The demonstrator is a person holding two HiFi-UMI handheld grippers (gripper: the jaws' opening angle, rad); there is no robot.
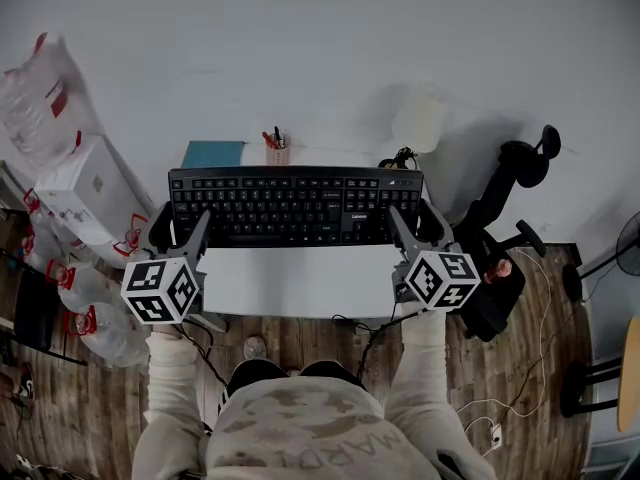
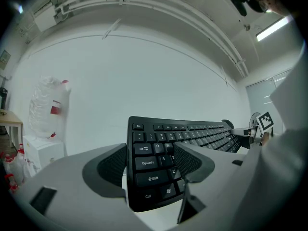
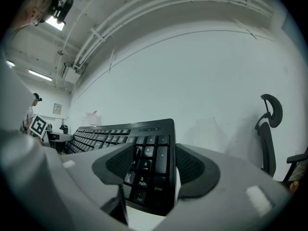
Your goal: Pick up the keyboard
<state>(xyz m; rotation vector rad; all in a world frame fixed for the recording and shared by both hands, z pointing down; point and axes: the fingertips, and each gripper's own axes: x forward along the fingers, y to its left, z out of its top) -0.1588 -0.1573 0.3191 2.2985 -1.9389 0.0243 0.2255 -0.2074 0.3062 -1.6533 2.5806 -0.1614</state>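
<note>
A black keyboard [image 1: 295,206] stretches across the head view between my two grippers and appears held up off the white desk [image 1: 300,280]. My left gripper [image 1: 176,232] is shut on its left end; in the left gripper view the keyboard [image 2: 192,134] sits edge-on between the padded jaws of the gripper [image 2: 151,165], by the Caps Lock and Shift keys. My right gripper [image 1: 420,226] is shut on the right end. In the right gripper view the number-pad end of the keyboard [image 3: 106,131] is clamped in the gripper [image 3: 154,165], with the wall behind.
A blue book [image 1: 212,154] and a pen cup [image 1: 277,149] stand at the desk's back edge. A white box [image 1: 85,188] and plastic bags [image 1: 40,108] crowd the left. A black office chair [image 1: 500,238] stands at the right. Cables hang below the desk.
</note>
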